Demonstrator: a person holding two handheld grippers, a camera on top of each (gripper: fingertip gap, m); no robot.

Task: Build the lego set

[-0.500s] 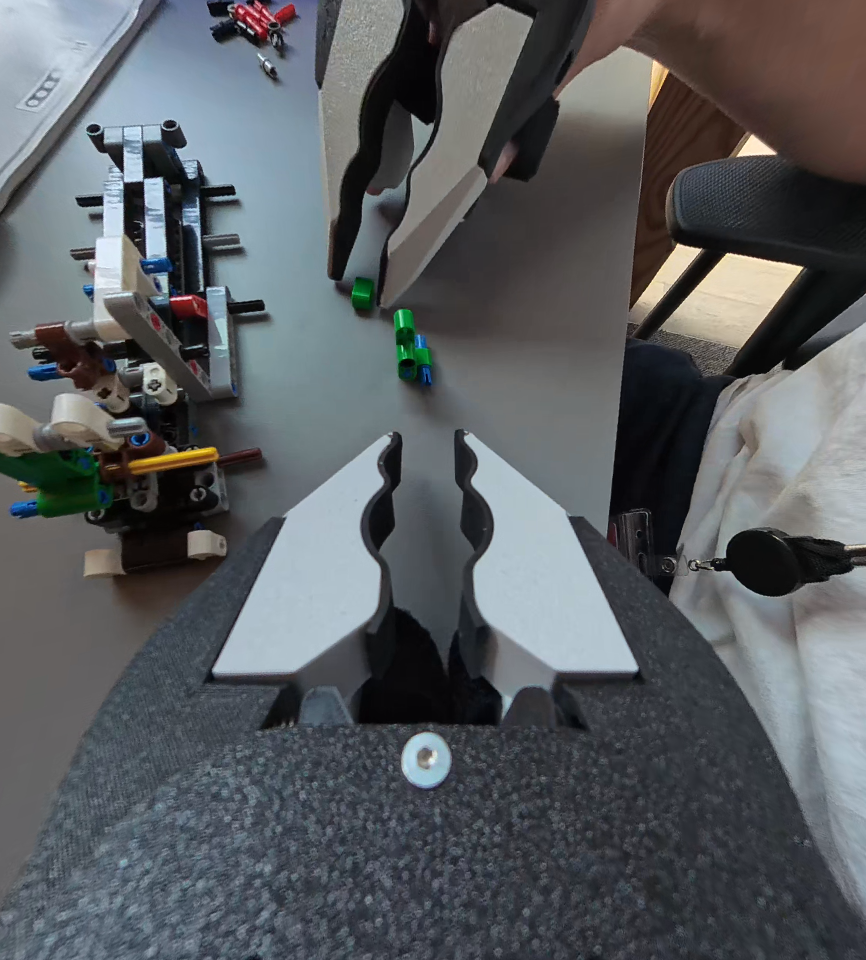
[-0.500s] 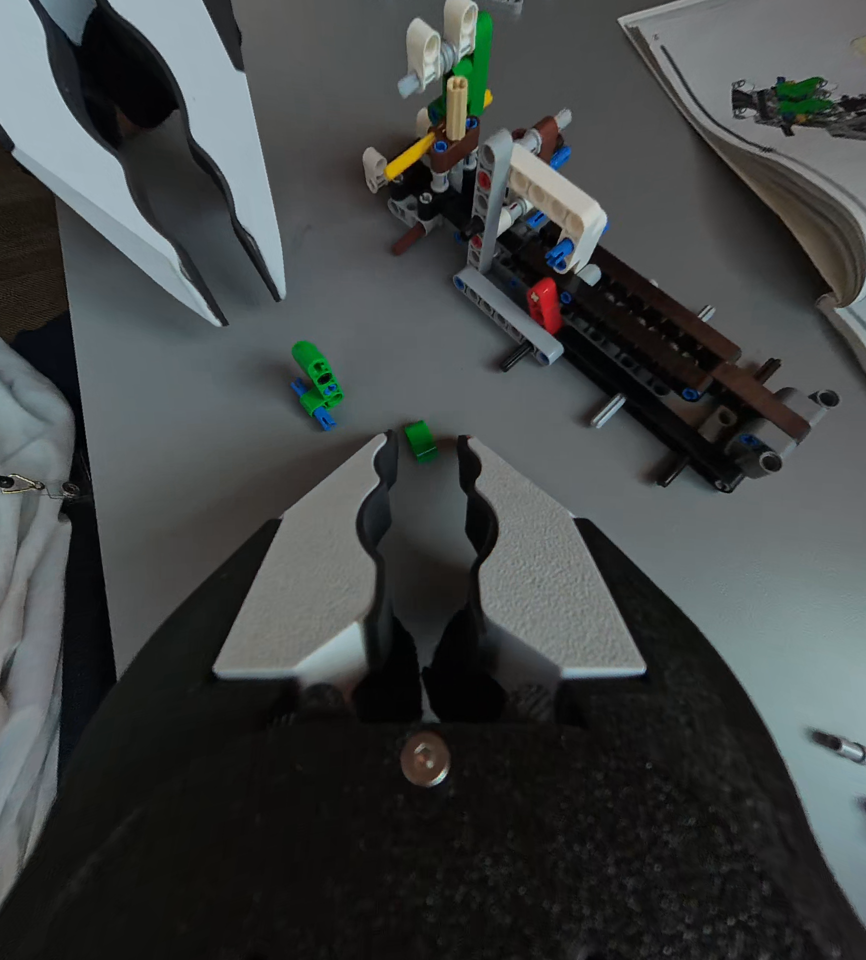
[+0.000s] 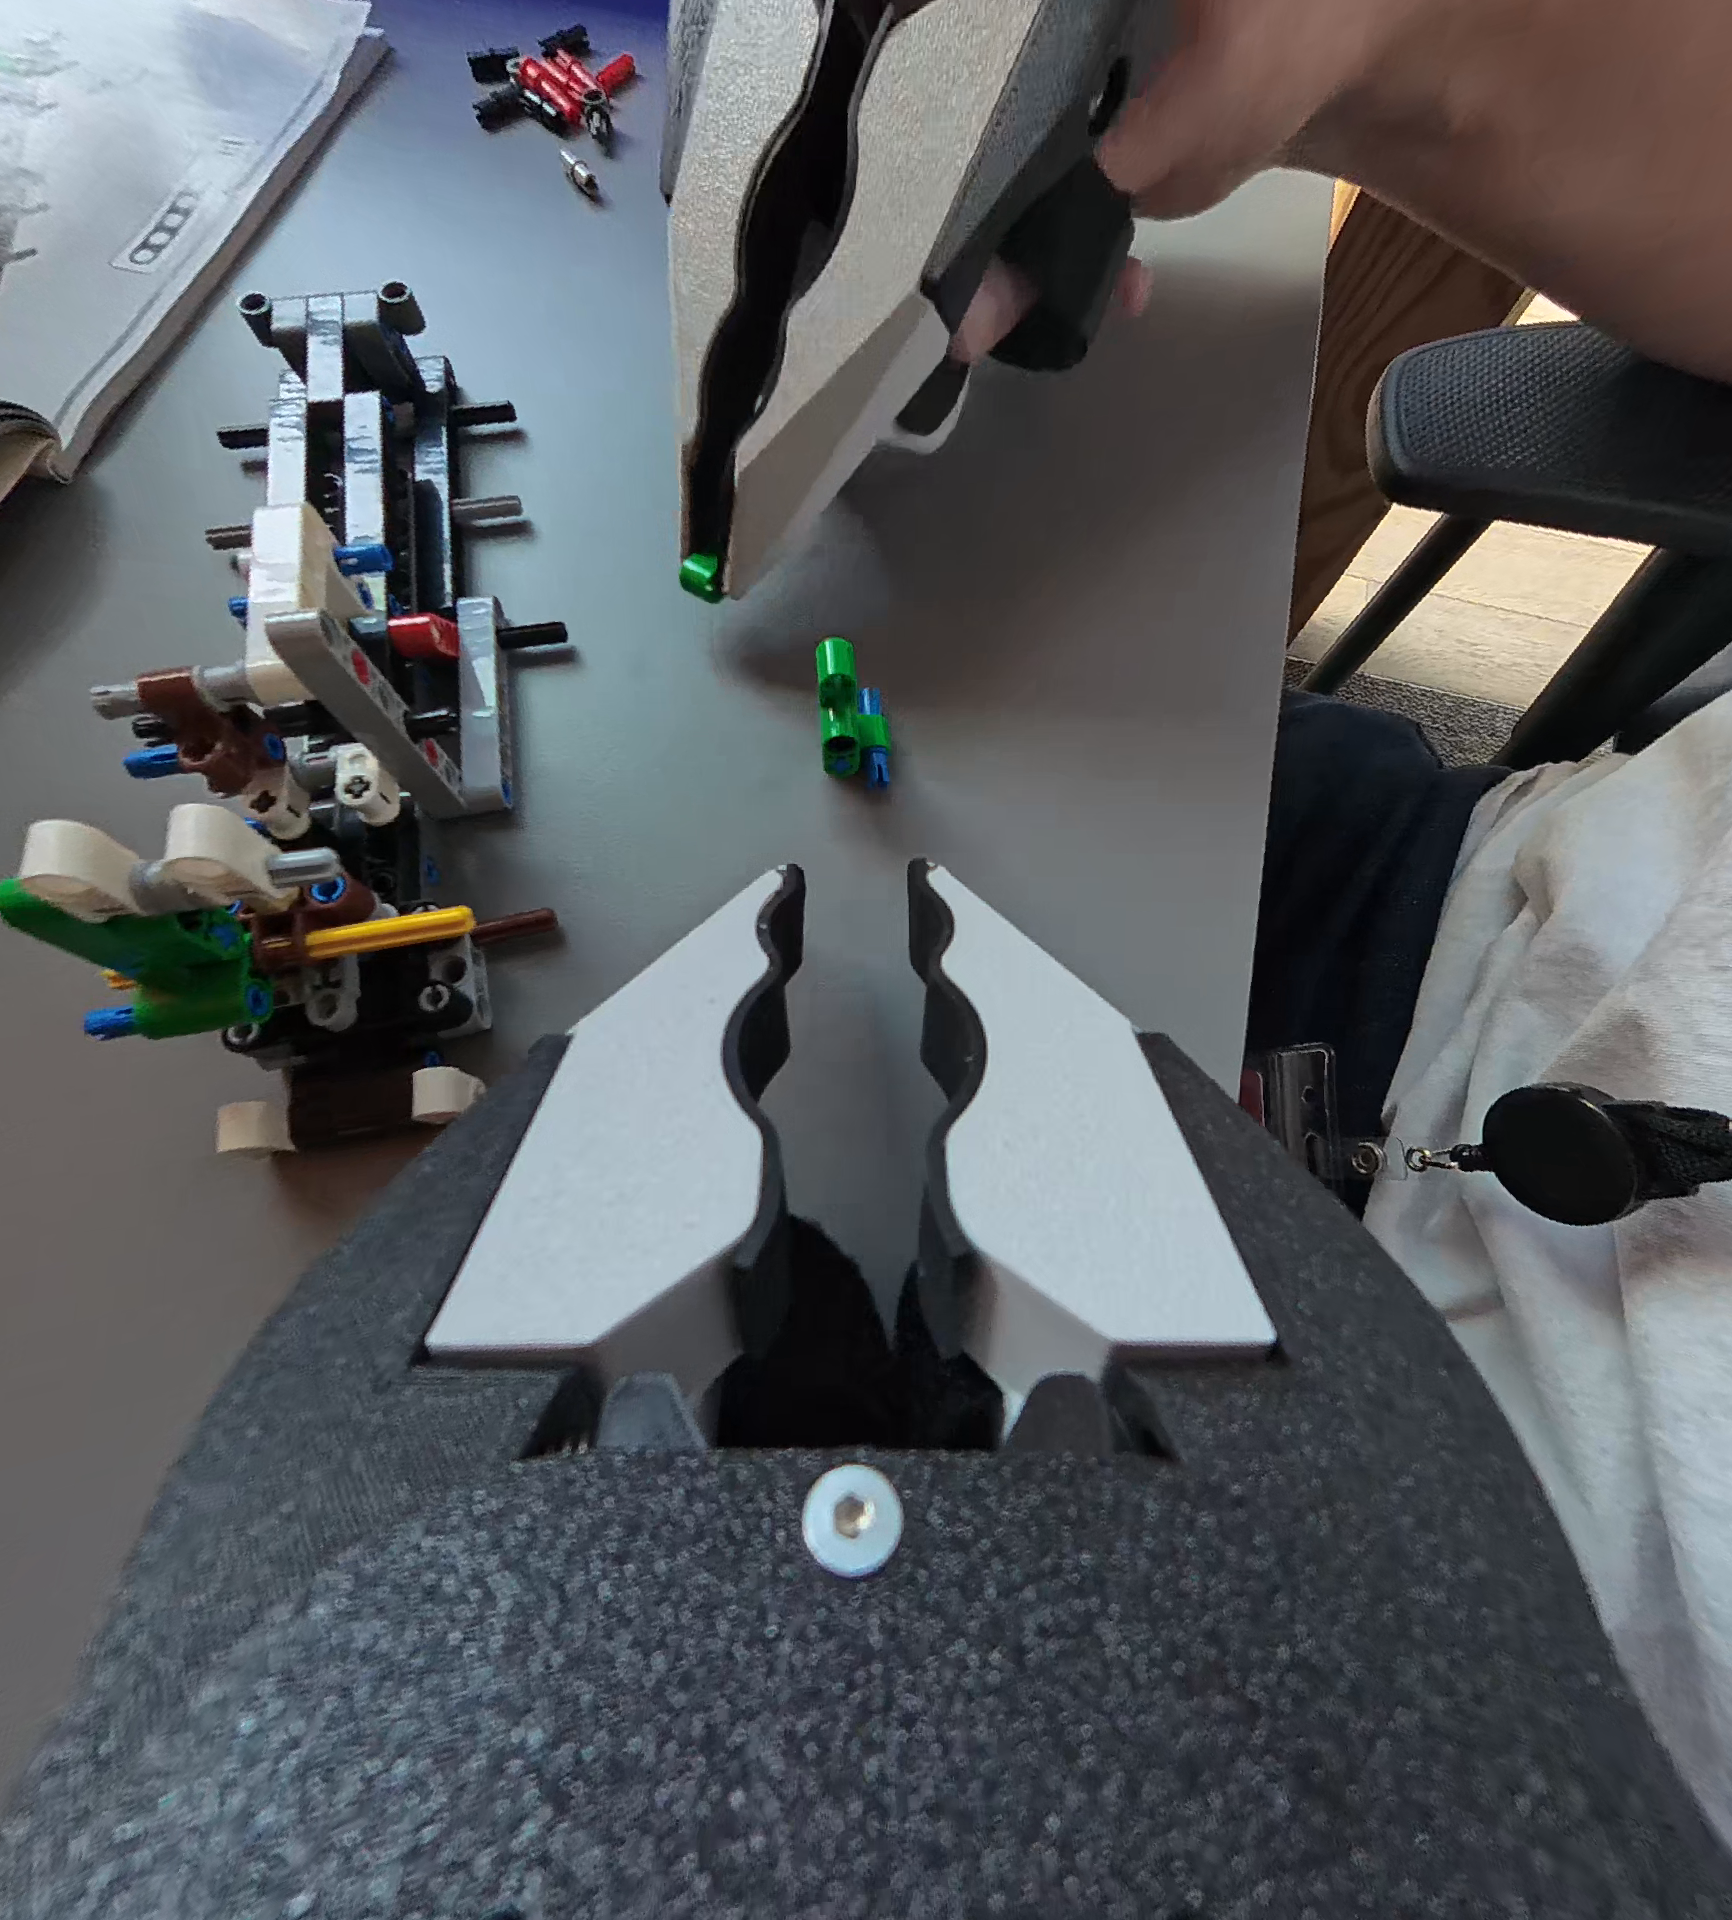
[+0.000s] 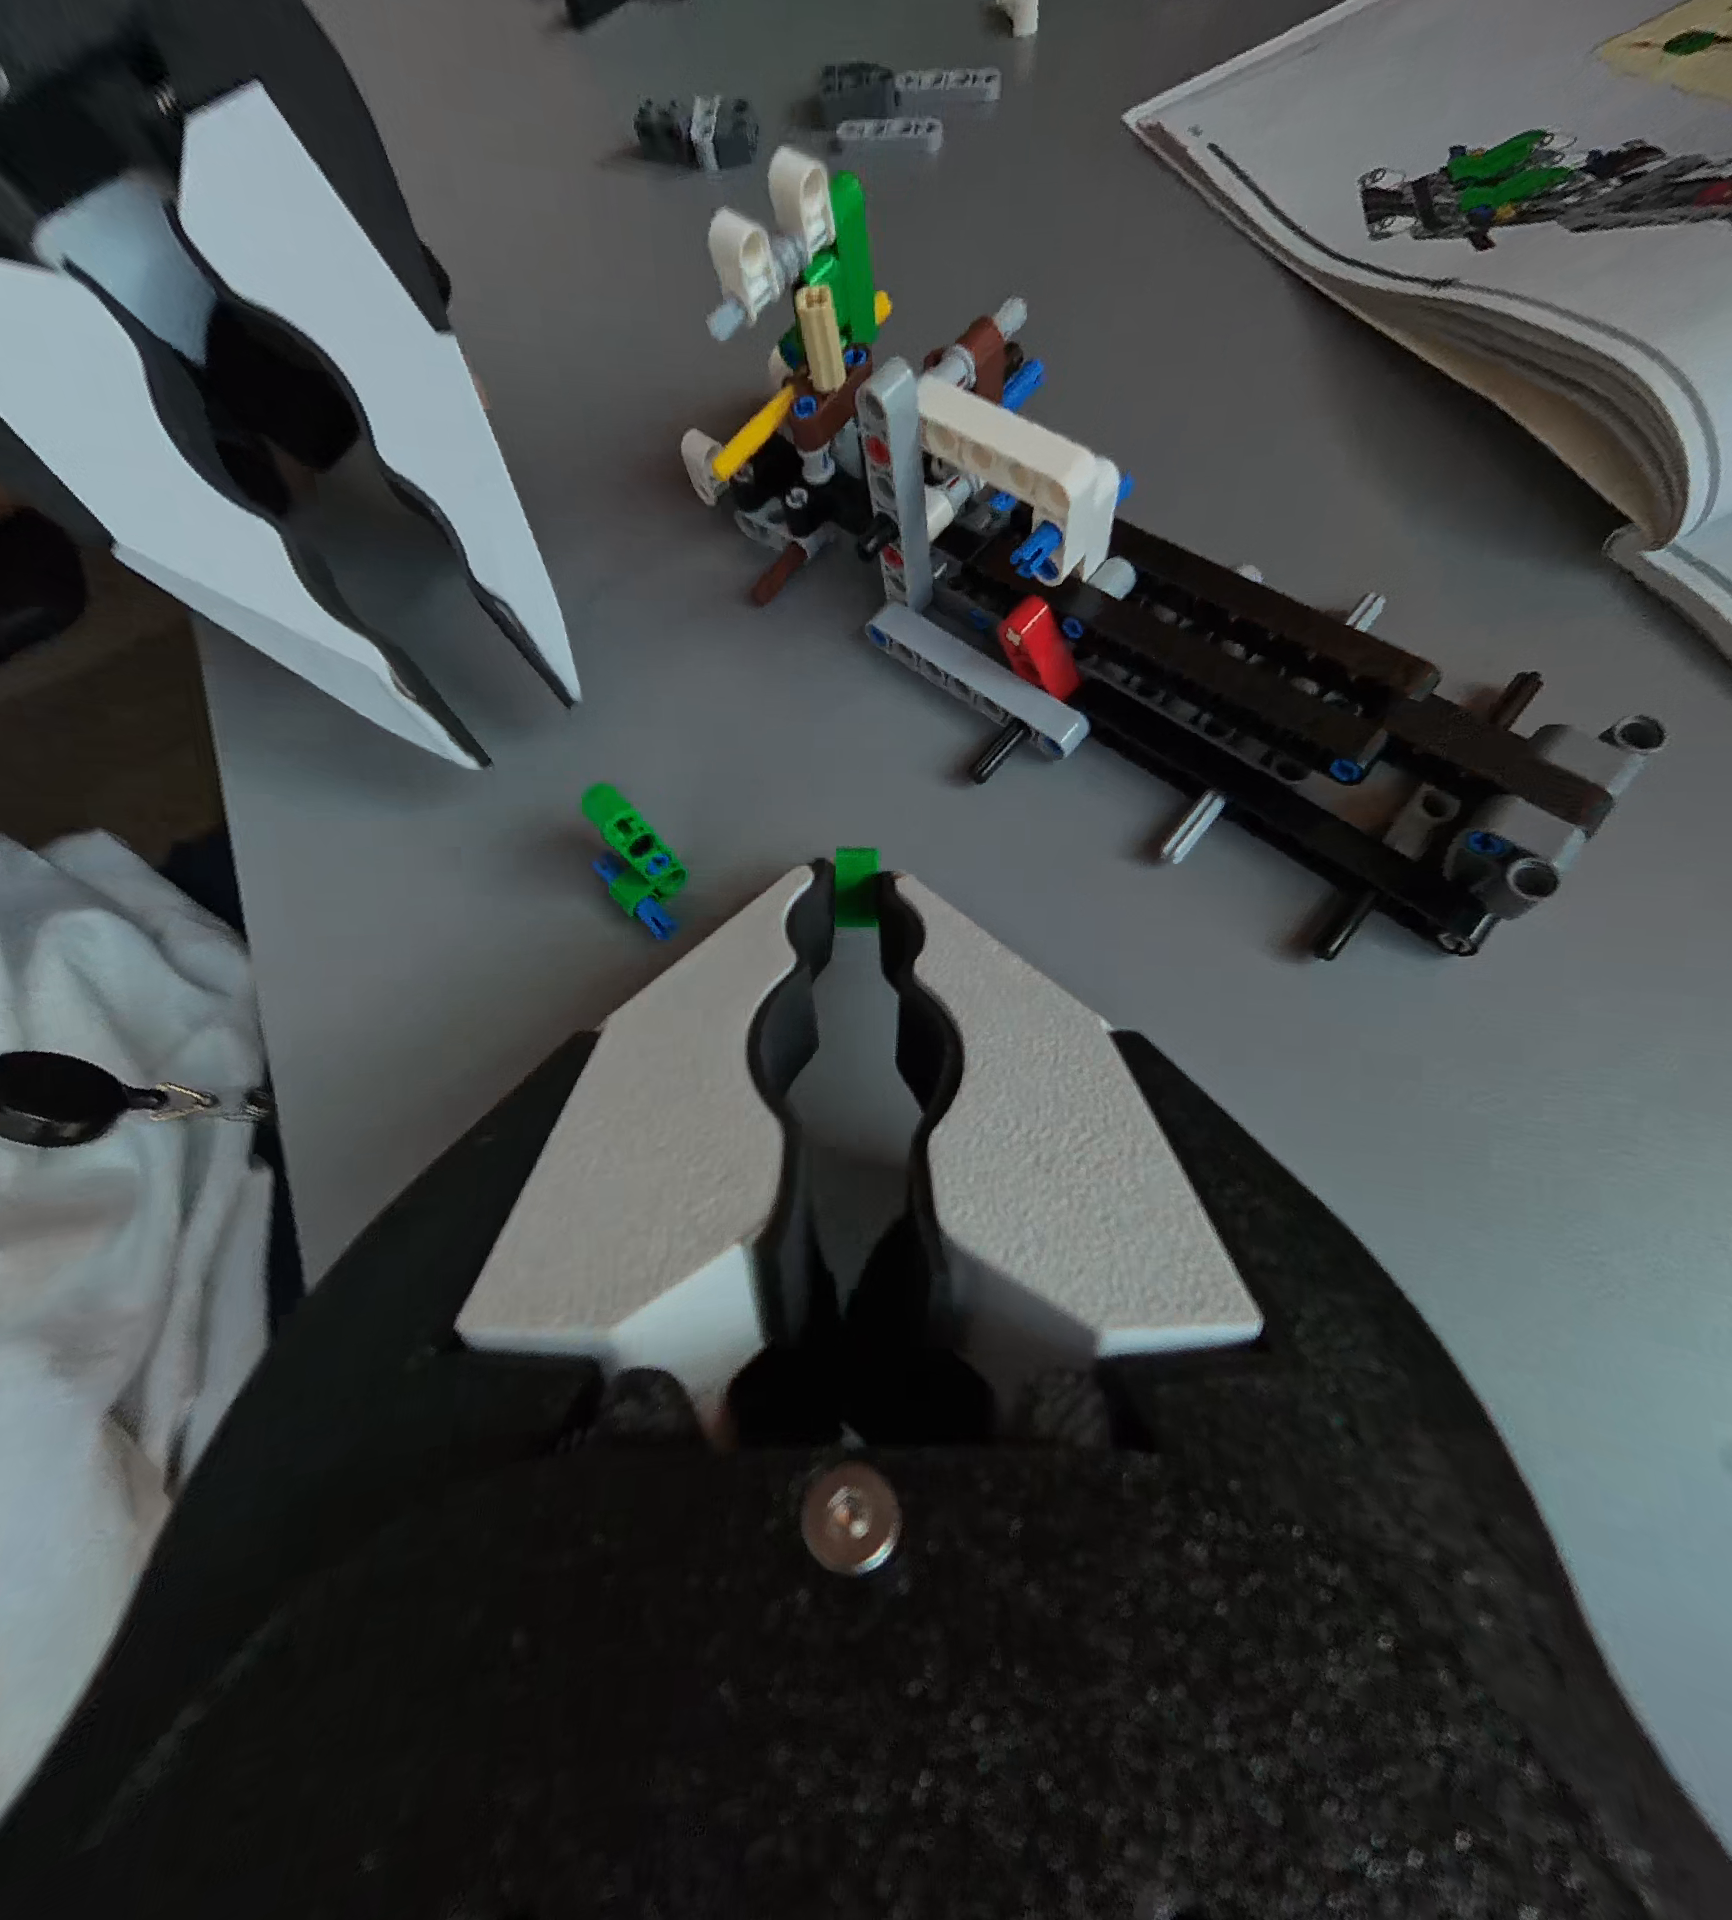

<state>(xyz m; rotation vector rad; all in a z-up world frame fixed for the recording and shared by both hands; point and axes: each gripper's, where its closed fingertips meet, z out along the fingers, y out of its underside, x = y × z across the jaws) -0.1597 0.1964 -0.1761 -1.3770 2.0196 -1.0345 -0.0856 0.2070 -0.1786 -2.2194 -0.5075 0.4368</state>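
My right gripper (image 4: 854, 883) is shut on a small green piece (image 4: 855, 881) at its fingertips and holds it just above the grey table (image 4: 1361, 1195). In the left wrist view the same gripper (image 3: 708, 566) comes down from the top with the green piece (image 3: 701, 574) at its tip. My left gripper (image 3: 849, 878) is open and empty above the table; it also shows in the right wrist view (image 4: 524, 727) at upper left. A small green and blue assembly (image 3: 849, 709) lies between the two grippers (image 4: 635, 860). The long black, brown and grey lego model (image 3: 353, 665) lies to the left (image 4: 1101, 582).
An open instruction booklet (image 3: 93, 208) lies beyond the model (image 4: 1568, 291). Loose red and black pins (image 3: 555, 88) lie at the far end, loose grey pieces (image 4: 820, 109) near the model's front. The table edge (image 3: 1277, 727), a chair armrest (image 3: 1589, 457) and a person's white clothing (image 3: 1620, 1247) are at the right.
My right gripper has closed on the small green piece and lifted it slightly off the table. The left gripper has stayed open in about the same place.
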